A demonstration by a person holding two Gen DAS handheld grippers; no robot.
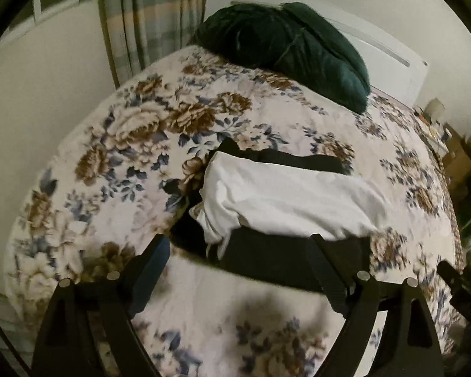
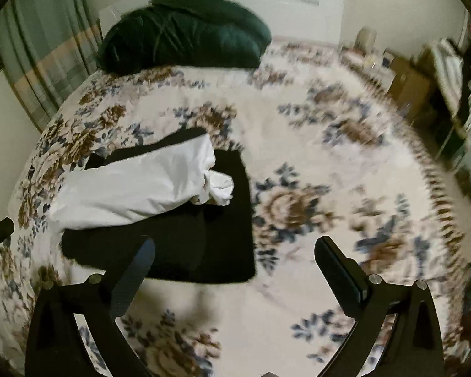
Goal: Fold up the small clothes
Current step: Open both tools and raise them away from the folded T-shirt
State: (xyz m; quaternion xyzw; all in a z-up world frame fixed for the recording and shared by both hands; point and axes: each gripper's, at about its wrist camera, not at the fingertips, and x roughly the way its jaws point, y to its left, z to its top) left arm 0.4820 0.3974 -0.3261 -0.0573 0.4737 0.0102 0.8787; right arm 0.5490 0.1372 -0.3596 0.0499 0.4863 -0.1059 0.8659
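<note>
A black garment (image 1: 267, 257) lies flat on the floral bedspread (image 1: 116, 144), with a crumpled white garment (image 1: 285, 198) on top of its far part. My left gripper (image 1: 238, 245) is open, its fingertips just above the near edge of the black garment, holding nothing. In the right wrist view the black garment (image 2: 204, 245) and white garment (image 2: 135, 188) lie to the left. My right gripper (image 2: 235, 245) is open and empty, its left finger (image 2: 141, 257) over the black garment's near edge, its right finger (image 2: 336, 257) over the bare bedspread (image 2: 314, 144).
A dark green pillow (image 1: 285, 50) lies at the head of the bed, also in the right wrist view (image 2: 185, 28). A curtain (image 1: 147, 15) hangs at the back left. Boxes and clutter (image 2: 424, 78) stand beside the bed on the right. The other gripper's tip (image 1: 461, 286) shows at right.
</note>
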